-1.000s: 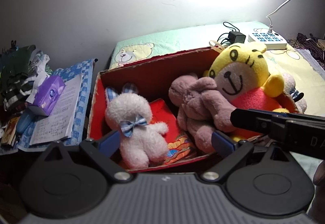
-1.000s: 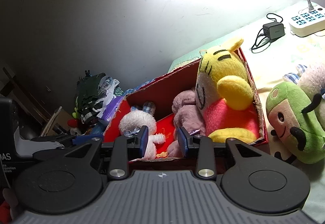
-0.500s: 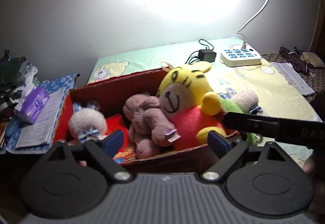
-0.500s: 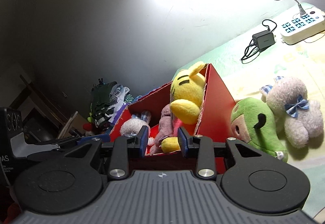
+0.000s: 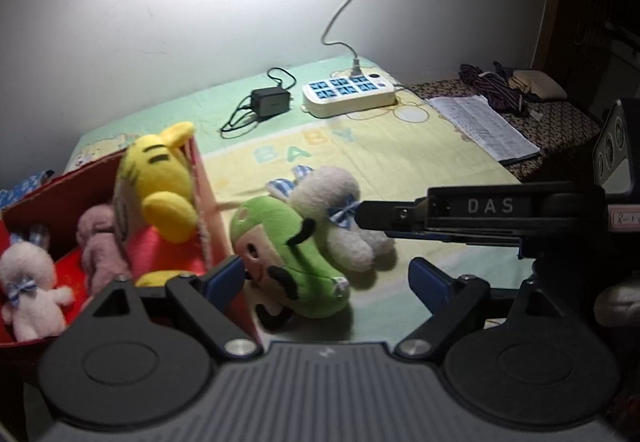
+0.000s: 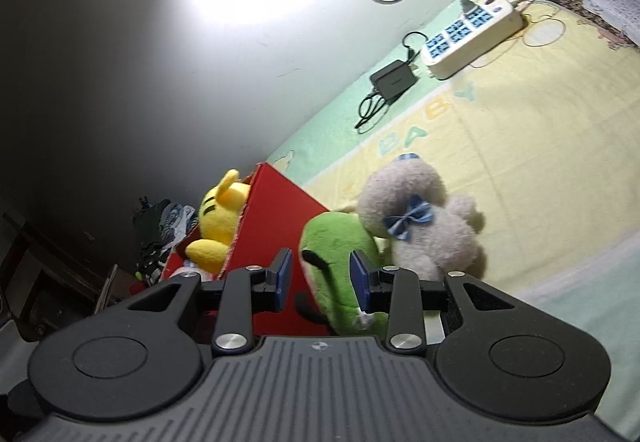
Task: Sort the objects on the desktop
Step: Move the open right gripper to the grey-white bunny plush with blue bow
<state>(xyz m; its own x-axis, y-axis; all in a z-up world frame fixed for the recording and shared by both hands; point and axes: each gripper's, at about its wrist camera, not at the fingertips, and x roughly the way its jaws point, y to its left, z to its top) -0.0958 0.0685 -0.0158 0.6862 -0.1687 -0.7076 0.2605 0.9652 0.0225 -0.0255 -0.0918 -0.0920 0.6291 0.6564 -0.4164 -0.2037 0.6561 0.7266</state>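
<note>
Your left gripper [image 5: 326,278] is spread wide and holds nothing; your right gripper [image 6: 323,284] is partly open, its blue pads either side of the green plush toy [image 6: 340,254] without clamping it. That toy lies on the yellow-green blanket [image 5: 400,157], against the red cardboard box [image 6: 276,226], with the white plush bunny with blue bow [image 6: 416,226] just behind.

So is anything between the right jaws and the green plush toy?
Nothing visible. The right gripper is open with the green plush toy straight ahead between its jaws, next to the red box wall.
</note>
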